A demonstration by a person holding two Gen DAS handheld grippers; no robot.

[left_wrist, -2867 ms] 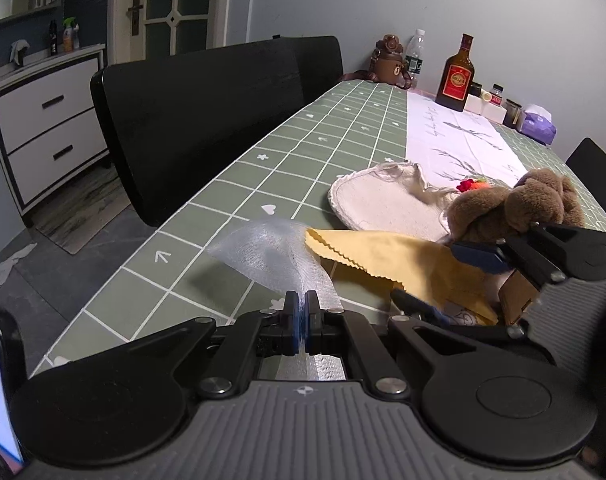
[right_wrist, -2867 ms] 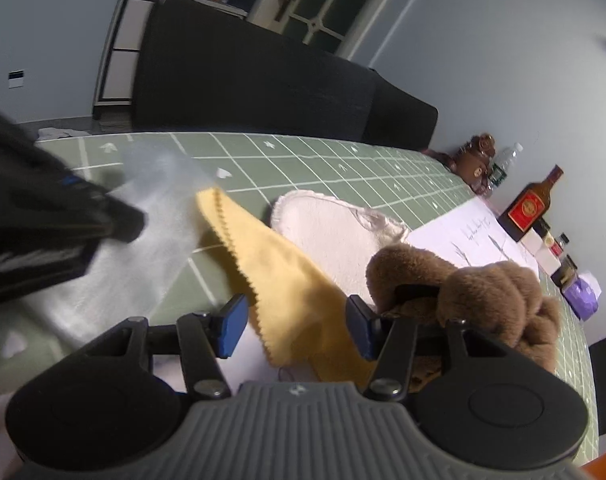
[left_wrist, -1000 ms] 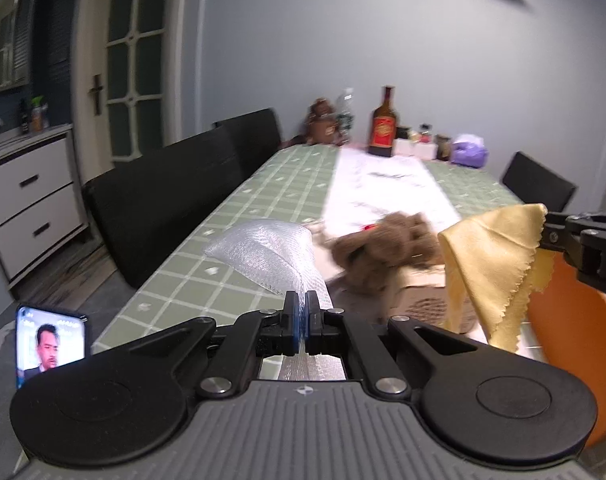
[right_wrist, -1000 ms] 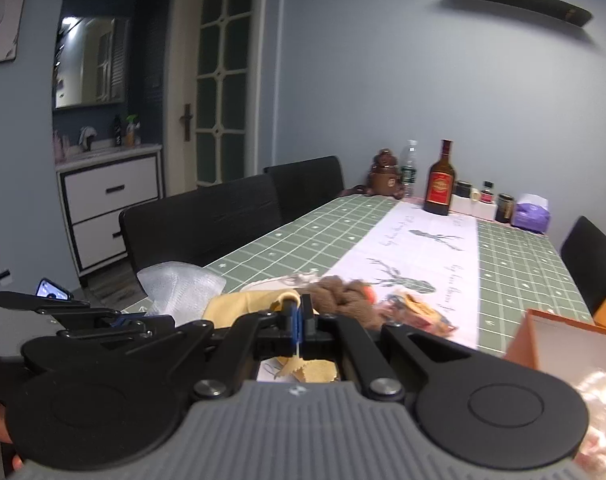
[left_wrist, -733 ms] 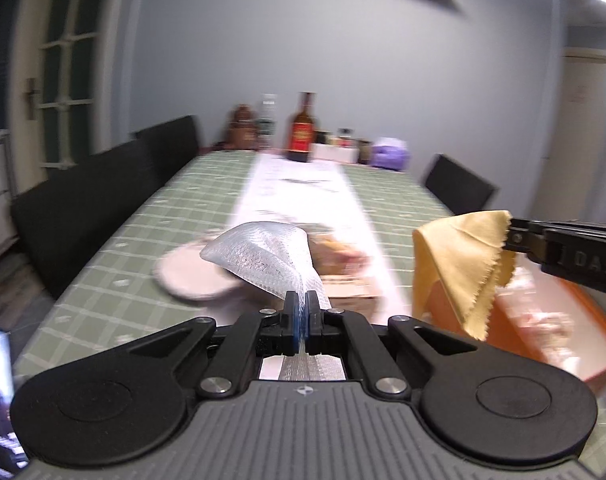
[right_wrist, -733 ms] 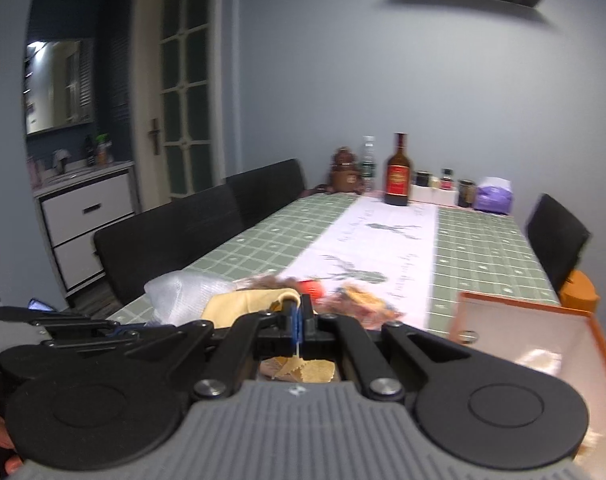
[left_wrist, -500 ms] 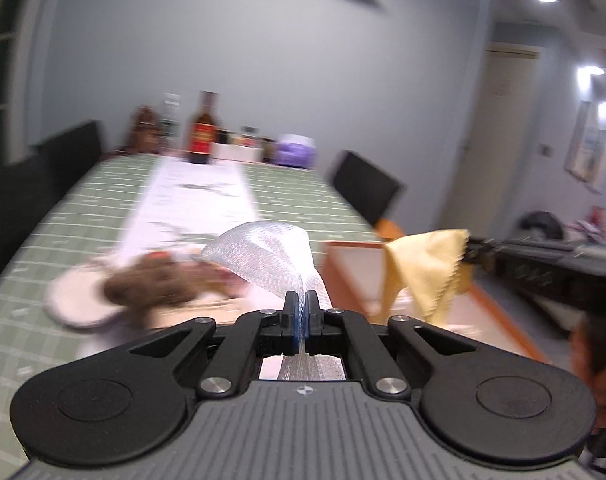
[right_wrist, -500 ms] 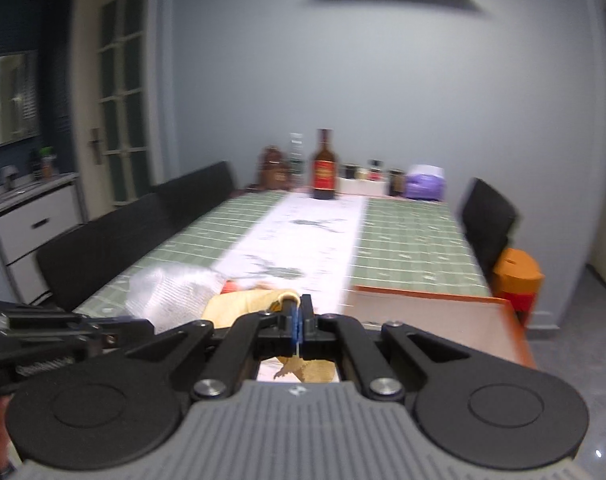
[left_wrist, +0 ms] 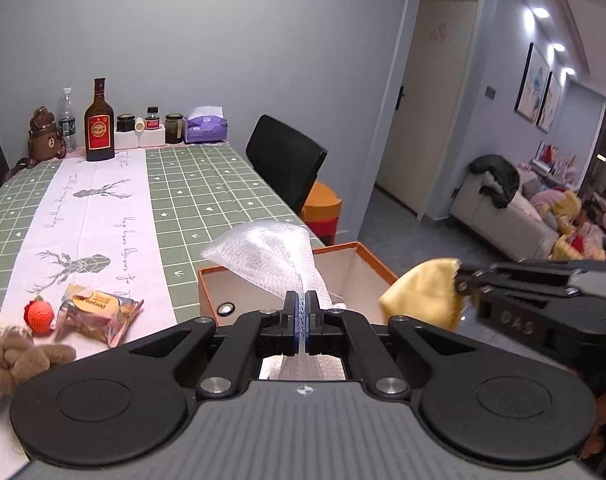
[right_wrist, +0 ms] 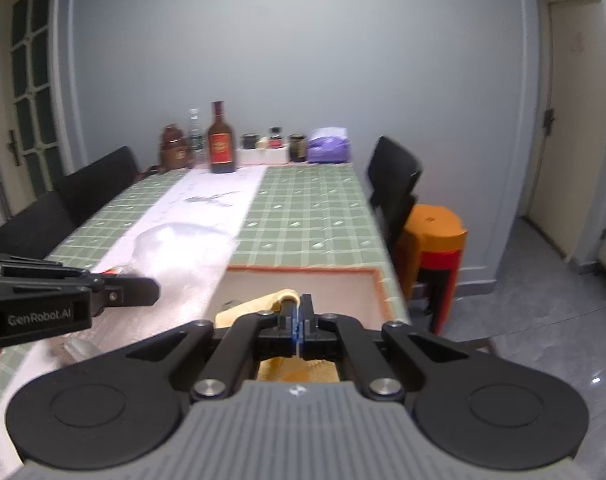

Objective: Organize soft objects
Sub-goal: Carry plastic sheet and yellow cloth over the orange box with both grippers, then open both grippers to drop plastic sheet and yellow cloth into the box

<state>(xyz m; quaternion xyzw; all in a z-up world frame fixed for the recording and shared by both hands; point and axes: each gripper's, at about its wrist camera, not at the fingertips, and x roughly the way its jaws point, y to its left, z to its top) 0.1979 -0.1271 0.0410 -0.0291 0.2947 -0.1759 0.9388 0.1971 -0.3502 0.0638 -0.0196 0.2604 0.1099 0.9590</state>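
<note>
My left gripper [left_wrist: 302, 312] is shut on a sheet of clear bubble wrap [left_wrist: 269, 258], which fans up over the orange-rimmed box [left_wrist: 367, 258]. To its right, my right gripper [left_wrist: 461, 282] is shut on a yellow cloth [left_wrist: 425, 294] that hangs beside the box's right edge. In the right wrist view the right gripper [right_wrist: 297, 314] pinches the yellow cloth [right_wrist: 255, 306] above the box [right_wrist: 303, 284], and the left gripper [right_wrist: 151, 292] reaches in from the left with the bubble wrap [right_wrist: 183, 248]. A brown plush toy [left_wrist: 17, 360] lies on the table at the left.
A snack packet [left_wrist: 97, 312] and a red knitted ball [left_wrist: 39, 314] lie on the white runner [left_wrist: 87, 216]. Bottles, jars and a purple tissue pack [left_wrist: 205, 128] stand at the far end. A black chair [left_wrist: 283, 164] and an orange stool [left_wrist: 323, 208] stand right of the table.
Both grippers have swung to the right, from the plush toy's end of the table to over the orange box, each still holding its cloth. The plush toy now lies at the far left.
</note>
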